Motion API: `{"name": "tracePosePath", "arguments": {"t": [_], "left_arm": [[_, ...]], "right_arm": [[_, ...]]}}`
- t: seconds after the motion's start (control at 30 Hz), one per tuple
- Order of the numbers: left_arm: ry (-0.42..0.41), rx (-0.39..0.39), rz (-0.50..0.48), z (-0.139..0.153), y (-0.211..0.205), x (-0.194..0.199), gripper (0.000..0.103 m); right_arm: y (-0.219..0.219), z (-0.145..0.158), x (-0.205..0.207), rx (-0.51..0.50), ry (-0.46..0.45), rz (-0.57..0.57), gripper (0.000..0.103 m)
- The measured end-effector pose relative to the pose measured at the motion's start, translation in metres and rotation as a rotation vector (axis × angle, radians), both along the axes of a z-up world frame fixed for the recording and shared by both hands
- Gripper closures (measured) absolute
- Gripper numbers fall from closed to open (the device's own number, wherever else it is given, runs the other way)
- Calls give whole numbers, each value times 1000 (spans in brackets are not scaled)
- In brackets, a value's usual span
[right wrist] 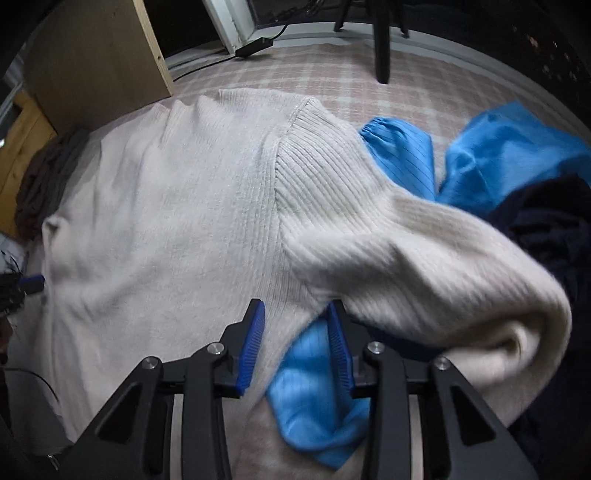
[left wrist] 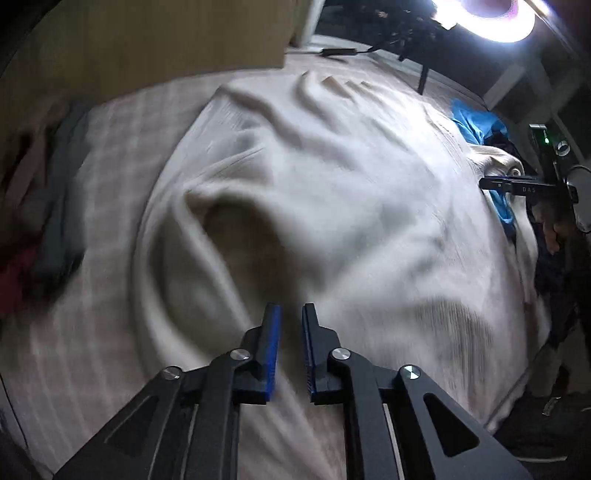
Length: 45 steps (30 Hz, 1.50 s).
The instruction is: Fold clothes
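A cream knit sweater point(left wrist: 314, 192) lies spread and wrinkled on a checked bed cover point(left wrist: 110, 147). My left gripper point(left wrist: 291, 314) hovers over the sweater's near part, its jaws a narrow gap apart with nothing between them. In the right wrist view the same sweater point(right wrist: 177, 221) fills the middle, its ribbed sleeve point(right wrist: 424, 258) draped to the right. My right gripper point(right wrist: 295, 314) is open over the sweater's edge near the armpit, with blue cloth point(right wrist: 314, 387) under it. The right gripper also shows at the far right of the left wrist view point(left wrist: 491, 182).
A blue garment point(right wrist: 498, 155) and a dark navy one point(right wrist: 554, 229) lie at the right. Grey and red folded clothes point(left wrist: 55, 206) lie at the left. A wooden board point(right wrist: 96, 62) stands at the back left, a black stand leg point(right wrist: 380, 44) and a bright lamp point(left wrist: 491, 18) beyond.
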<state>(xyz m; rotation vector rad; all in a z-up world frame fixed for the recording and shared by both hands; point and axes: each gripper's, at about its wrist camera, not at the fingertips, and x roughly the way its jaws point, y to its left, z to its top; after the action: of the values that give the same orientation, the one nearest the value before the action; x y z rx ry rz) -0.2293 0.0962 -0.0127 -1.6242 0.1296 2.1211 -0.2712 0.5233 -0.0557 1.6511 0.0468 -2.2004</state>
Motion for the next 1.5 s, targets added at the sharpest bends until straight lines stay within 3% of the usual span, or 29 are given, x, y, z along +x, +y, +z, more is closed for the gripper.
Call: {"name": "tracePosePath", "arguments": {"t": [0.17, 0.3, 0.37, 0.5, 0.63, 1.0, 1.03, 1.1, 1.2, 1.33, 1.5], "left_arm": [[-27, 60, -103, 19, -7, 42, 77], [-73, 80, -207, 22, -1, 102, 75], [-111, 92, -234, 19, 1, 129, 69], [-193, 110, -279, -4, 10, 173, 66], [-182, 62, -348, -16, 15, 201, 66], [-85, -13, -487, -21, 41, 219, 66], [-84, -10, -490, -18, 40, 219, 66], [-72, -4, -479, -13, 36, 216, 66], [-51, -9, -459, -8, 34, 210, 65], [-38, -26, -457, -10, 34, 212, 58], [-10, -58, -451, -13, 40, 215, 56]], "right_arm": [[20, 38, 78, -95, -16, 73, 67], [35, 51, 154, -158, -50, 79, 58], [42, 46, 193, -157, -67, 53, 51], [33, 13, 244, -142, -102, -6, 51], [26, -4, 287, -113, -118, -4, 51], [0, -16, 324, -70, -28, 72, 52], [-4, -16, 325, -81, -25, 86, 70], [-10, -16, 325, -96, -30, 107, 96], [2, -2, 313, -255, -39, 33, 96], [30, 28, 295, -456, 14, -78, 96], [31, 54, 276, -456, 75, -84, 97]]}}
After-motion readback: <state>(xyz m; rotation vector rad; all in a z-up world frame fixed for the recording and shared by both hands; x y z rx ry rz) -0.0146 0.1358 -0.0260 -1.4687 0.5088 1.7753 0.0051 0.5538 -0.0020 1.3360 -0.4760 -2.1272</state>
